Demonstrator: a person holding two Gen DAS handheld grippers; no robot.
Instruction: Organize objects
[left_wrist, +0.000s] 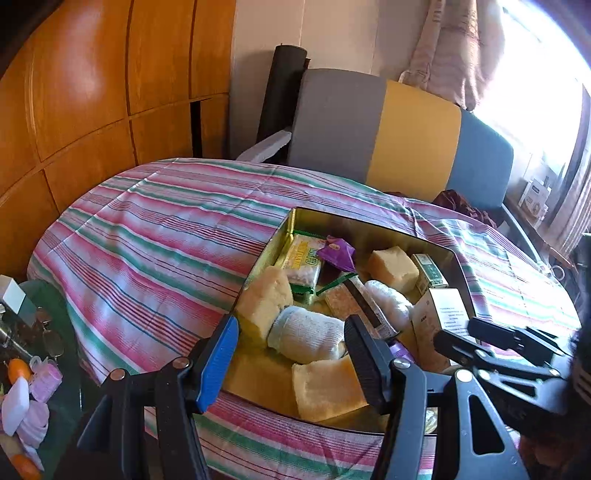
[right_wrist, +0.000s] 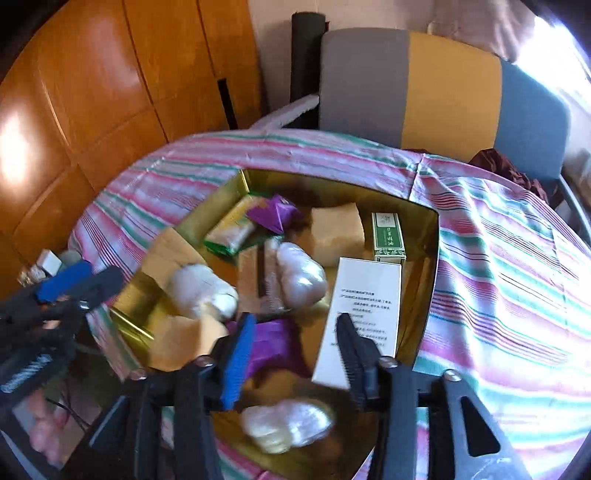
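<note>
A gold tin box (left_wrist: 369, 223) (right_wrist: 428, 251) sits on the striped cloth and holds several things: yellow sponge blocks (left_wrist: 393, 267), a rolled white sock (left_wrist: 306, 334) (right_wrist: 205, 291), a green snack packet (left_wrist: 301, 258), purple wrappers (left_wrist: 338, 253) (right_wrist: 275, 214), a white carton (left_wrist: 439, 317) (right_wrist: 365, 310) and a green carton (right_wrist: 388, 236). My left gripper (left_wrist: 291, 354) is open and empty over the tin's near left part, above the sock. My right gripper (right_wrist: 295, 350) is open and empty over the near part, above a purple wrapper (right_wrist: 273, 343) and a clear bag (right_wrist: 288, 424).
A striped cloth (left_wrist: 147, 240) covers the table. A grey, yellow and blue chair back (left_wrist: 406, 136) stands behind it. Orange wooden cabinets (left_wrist: 92, 92) are on the left. A dark side table with small bottles and pink items (left_wrist: 33, 369) is at lower left.
</note>
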